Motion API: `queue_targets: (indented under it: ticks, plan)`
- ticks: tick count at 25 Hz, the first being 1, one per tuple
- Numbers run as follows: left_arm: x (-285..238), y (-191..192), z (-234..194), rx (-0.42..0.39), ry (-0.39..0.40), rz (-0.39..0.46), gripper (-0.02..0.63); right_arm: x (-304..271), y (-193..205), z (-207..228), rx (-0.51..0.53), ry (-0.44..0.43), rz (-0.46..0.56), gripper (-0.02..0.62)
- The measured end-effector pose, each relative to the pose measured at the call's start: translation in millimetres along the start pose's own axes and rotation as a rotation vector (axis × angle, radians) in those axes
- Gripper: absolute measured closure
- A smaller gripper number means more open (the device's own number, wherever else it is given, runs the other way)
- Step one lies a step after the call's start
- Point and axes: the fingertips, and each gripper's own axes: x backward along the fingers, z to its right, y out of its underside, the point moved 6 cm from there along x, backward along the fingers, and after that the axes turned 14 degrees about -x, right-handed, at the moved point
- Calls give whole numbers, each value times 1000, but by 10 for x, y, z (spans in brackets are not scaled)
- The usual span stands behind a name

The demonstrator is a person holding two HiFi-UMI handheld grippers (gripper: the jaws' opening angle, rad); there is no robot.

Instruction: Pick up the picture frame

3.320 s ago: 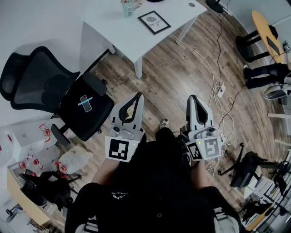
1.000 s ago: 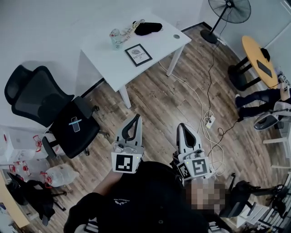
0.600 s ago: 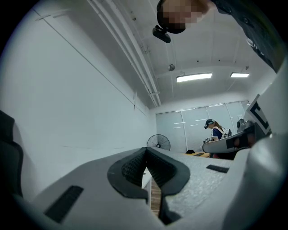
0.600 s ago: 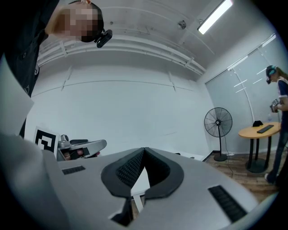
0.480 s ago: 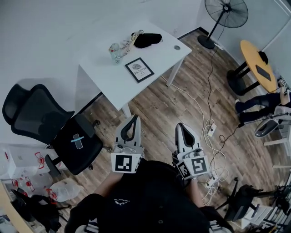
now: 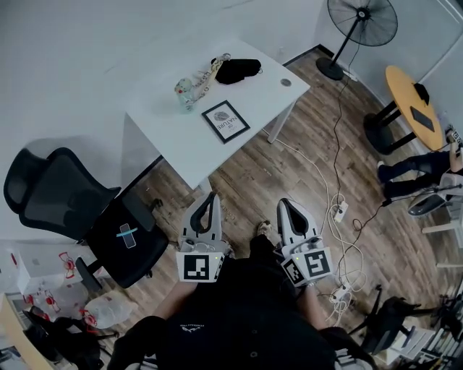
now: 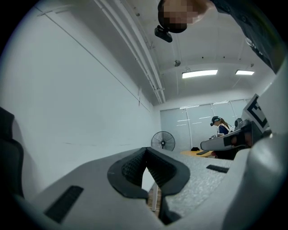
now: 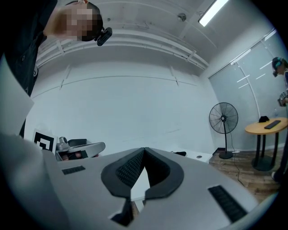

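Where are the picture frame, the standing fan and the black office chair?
picture frame (image 6: 226,121): head view, centre of its white print.
standing fan (image 6: 362,22): head view, middle of its round grille.
black office chair (image 6: 148,249): head view, on its seat.

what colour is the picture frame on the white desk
The picture frame has a black border around a white print with a dark motif. It shows best in the head view.

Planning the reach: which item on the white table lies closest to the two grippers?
The picture frame, black-bordered and lying flat in the middle of the table. The black pouch and the clear jar sit farther back, toward the wall.
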Motion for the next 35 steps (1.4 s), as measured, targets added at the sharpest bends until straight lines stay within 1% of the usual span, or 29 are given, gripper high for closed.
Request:
queue_targets:
  ticks: [4, 7, 10, 13, 19, 23, 25, 28, 31, 35]
  plan:
    - [-68, 92, -93, -6, -36, -27, 600, -193, 34, 72, -8, -31, -12, 597]
    - [-139, 180, -152, -48, -63, -41, 600, -400, 40, 157, -12, -74, -20, 597]
    - [-311, 238, -221, -68, -106, -51, 600, -678, -3, 260, -9, -123, -24, 597]
    - [-539, 274, -280, -71, -138, -73, 600, -960, -81, 366, -12, -168, -41, 597]
    - [-1155, 251, -278, -81, -182, -66, 600, -1532, -317, 804, -23, -220, -72, 597]
    - [-1541, 297, -304, -72, -247, -90, 600, -1899, -442, 1072, -17, -267, -108, 597]
    - [-1741, 321, -282, -71, -268, -107, 600, -2084, -538, 1219, -19, -290, -124, 597]
    - [-2038, 282, -251, -83, -299, -102, 600, -2335, -679, 1428, -21, -332, -139, 597]
    - [-2295, 294, -257, -73, -344, -111, 600, -2580, -767, 1625, -18, -369, -161, 597]
    - [-2553, 320, -221, -95, -405, -121, 600, -2851, -862, 1842, -21, -428, -177, 597]
